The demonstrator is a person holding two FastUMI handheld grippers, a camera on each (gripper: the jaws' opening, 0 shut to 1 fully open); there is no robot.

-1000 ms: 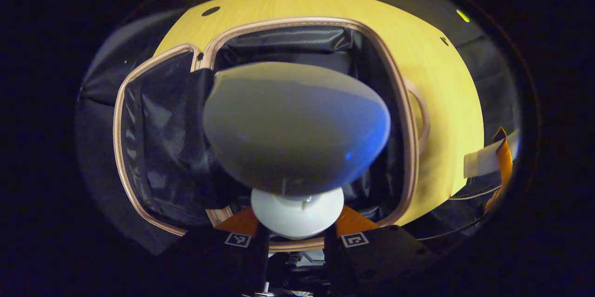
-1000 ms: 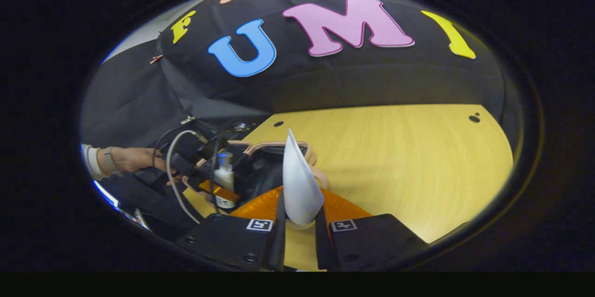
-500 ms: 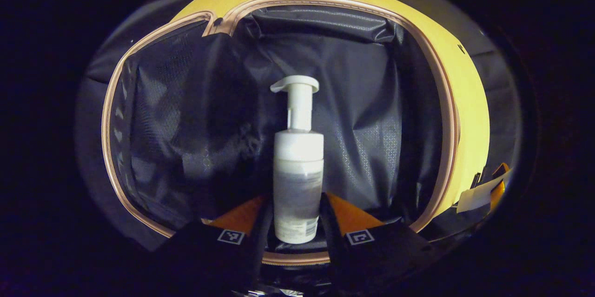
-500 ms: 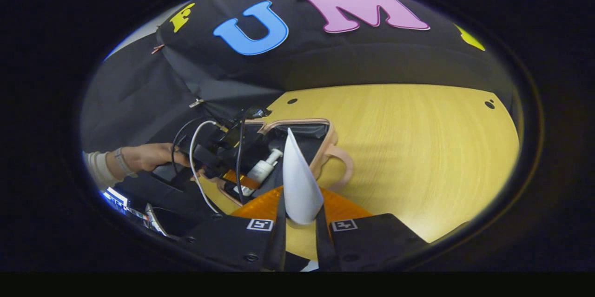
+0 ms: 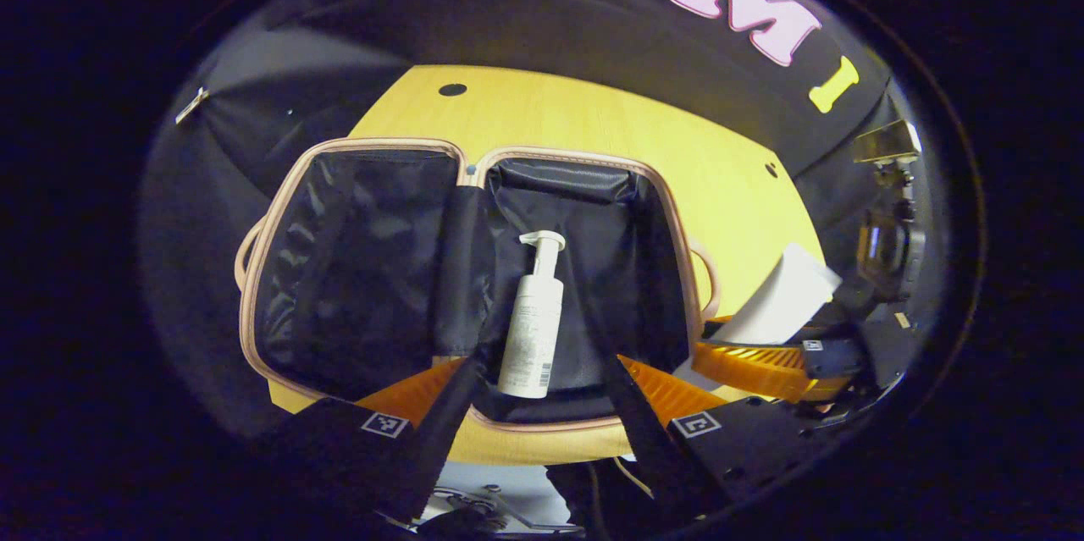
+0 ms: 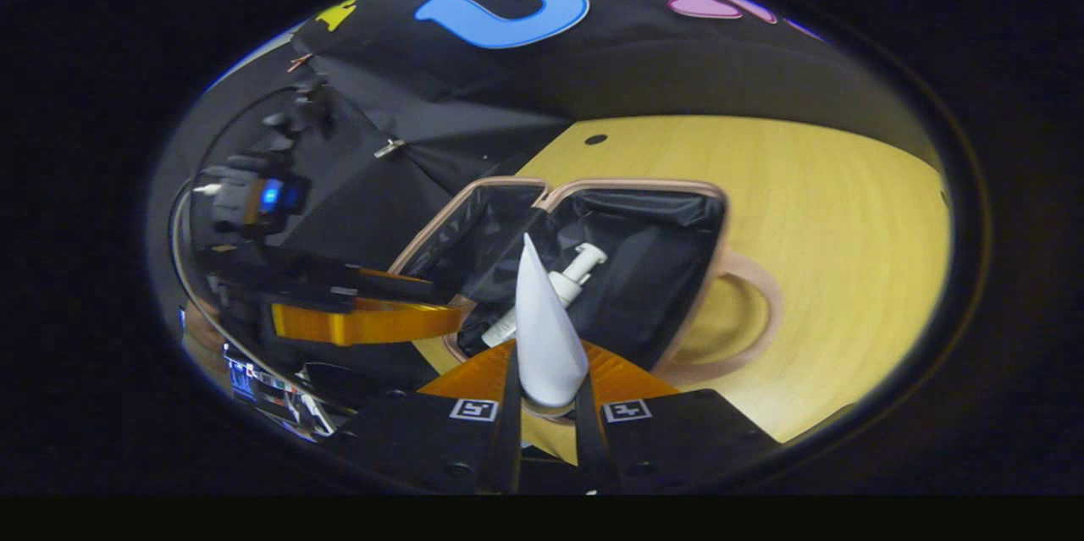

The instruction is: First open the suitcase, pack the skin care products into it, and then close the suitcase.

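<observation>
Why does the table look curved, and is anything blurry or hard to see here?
Left gripper view: fisheye bends the table and suitcase rim; the dark lining hides detail, yet the pump bottle is sharp. Right gripper view: the table's right side smears, and the white tube looms large.

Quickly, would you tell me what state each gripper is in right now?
Left gripper: open, holding nothing; pump bottle lies in the suitcase.
Right gripper: shut on a white tube.
</observation>
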